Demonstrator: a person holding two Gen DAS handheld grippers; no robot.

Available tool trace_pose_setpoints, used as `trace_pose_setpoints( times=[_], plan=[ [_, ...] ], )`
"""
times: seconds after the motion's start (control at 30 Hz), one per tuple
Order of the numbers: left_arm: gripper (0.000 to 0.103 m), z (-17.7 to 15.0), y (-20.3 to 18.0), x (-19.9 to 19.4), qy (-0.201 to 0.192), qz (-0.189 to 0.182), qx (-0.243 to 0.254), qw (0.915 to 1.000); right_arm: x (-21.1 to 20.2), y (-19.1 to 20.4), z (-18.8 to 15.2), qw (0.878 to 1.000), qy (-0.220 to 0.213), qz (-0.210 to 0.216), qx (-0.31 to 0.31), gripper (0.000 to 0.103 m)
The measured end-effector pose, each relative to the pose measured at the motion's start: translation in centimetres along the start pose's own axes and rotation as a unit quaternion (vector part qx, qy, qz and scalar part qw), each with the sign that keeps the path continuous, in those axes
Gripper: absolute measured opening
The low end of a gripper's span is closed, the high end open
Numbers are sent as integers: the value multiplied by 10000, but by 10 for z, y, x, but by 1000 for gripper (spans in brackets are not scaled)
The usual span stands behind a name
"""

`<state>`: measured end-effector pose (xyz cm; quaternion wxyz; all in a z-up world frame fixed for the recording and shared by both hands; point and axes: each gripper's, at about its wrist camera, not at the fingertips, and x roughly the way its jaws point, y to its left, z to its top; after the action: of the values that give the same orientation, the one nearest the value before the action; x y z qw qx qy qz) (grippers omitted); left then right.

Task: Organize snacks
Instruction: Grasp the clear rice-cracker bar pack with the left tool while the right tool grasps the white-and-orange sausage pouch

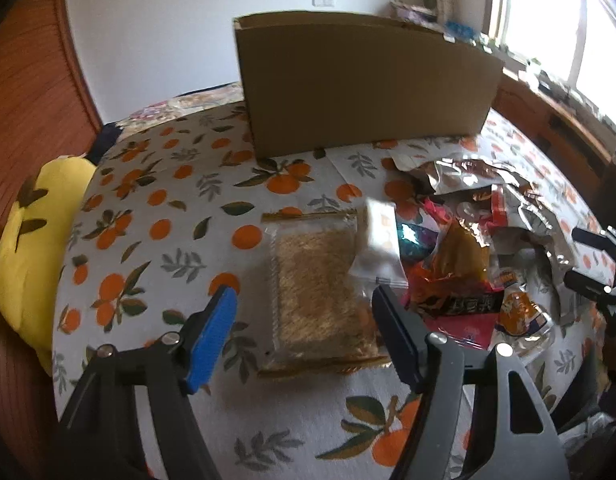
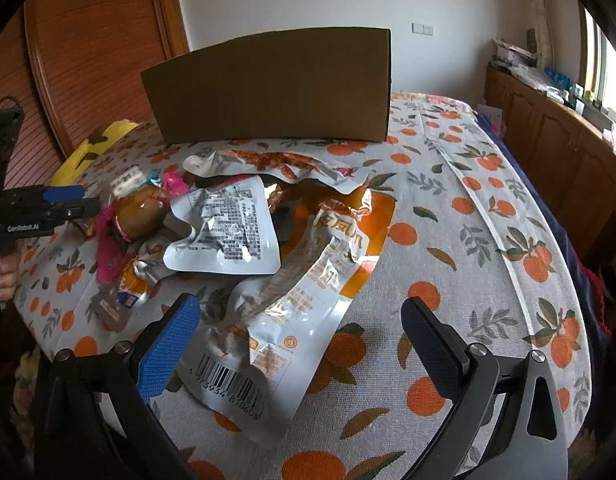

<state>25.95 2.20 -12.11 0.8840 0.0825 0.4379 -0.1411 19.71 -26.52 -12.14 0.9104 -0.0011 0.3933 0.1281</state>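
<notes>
The left gripper (image 1: 303, 312) straddles, unclamped, the clear flat packet of tan crispy snack (image 1: 318, 292) lying before the brown cardboard box (image 1: 364, 84); the overlapping white sachet (image 1: 378, 248) may get pinched too. The right gripper (image 2: 303, 340) gapes empty.

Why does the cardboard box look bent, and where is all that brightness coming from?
Left wrist view: the fisheye lens bows the cardboard box and darkens the corners; the window at upper right is blown out white; the small white packet looks smeared. Right wrist view: the same bowing; daylight enters from the right edge, and the silver snack pouches throw glare.
</notes>
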Motion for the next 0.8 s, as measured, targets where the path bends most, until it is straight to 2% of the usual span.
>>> trace_pose_setpoints(
  times=[0.17, 0.4, 0.47, 0.53, 0.6, 0.8],
  plan=[
    [71, 5, -2, 16, 304, 2, 190, 9994, 3, -1, -1, 10000, 37, -4, 26, 102],
    [70, 14, 12, 21, 270, -259, -198, 9991, 6, -2, 5, 10000, 54, -28, -5, 102],
    [66, 13, 13, 22, 245, -267, -231, 9991, 8, -1, 8, 10000, 60, -25, -7, 102],
    [49, 12, 11, 20, 172, -132, -169, 9996, 9, 0, 12, 10000, 82, -42, -36, 102],
    [49, 10, 10, 19, 137, 0, -100, 9999, 10, 0, 16, 9999, 102, -52, -52, 102],
    [44, 2, 17, 14, -4, 28, -215, 9998, 19, -7, 22, 9994, 331, -57, 3, 99]
  ],
)
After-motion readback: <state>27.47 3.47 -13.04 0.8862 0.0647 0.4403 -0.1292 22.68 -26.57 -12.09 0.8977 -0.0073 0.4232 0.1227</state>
